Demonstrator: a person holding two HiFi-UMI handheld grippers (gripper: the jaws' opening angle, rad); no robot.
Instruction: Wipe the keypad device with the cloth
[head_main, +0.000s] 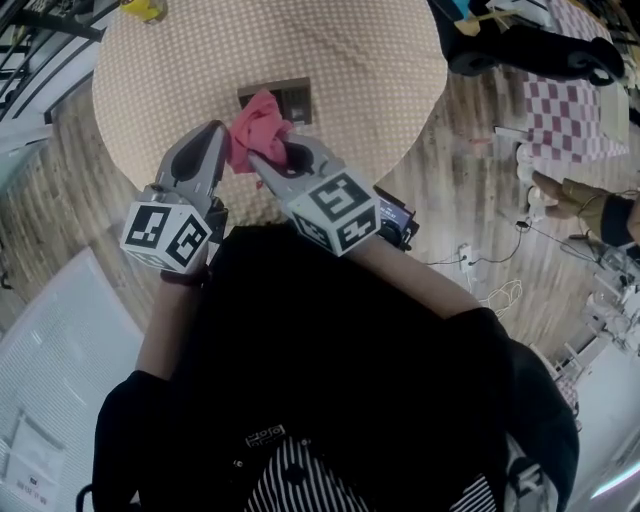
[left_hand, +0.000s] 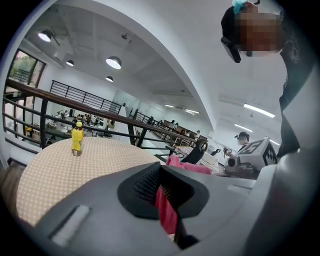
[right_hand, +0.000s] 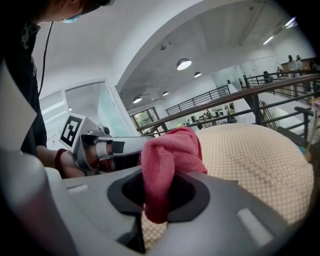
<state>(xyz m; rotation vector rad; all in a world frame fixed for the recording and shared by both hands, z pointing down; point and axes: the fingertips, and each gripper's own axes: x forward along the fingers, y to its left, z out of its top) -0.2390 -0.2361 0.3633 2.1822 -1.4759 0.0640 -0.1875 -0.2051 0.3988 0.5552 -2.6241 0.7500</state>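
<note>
Wooden flooring and a railed gallery surround a round bench under a beige checked cover, filling the upper centre of the head view. Below it, at the frame's lower half, is the person's dark top, with both forearms reaching up toward the bench edge.

Left tongs and right tongs meet just left of centre, tips close together, and each is clamped on the same pink cloth. In each gripper view a fold of it runs down between the pads. The cloth is bunched and held up off the bench.

Behind it, in the upper middle of the head view, lies the keypad device, a dark flat rectangle partly hidden by the bunch. A small yellow bottle stands well apart, at the far edge.

The cloth looks soft, light and floppy, so a pinch on a thick fold should hold it. The device looks rigid and light, and may slide under wiping.
</note>
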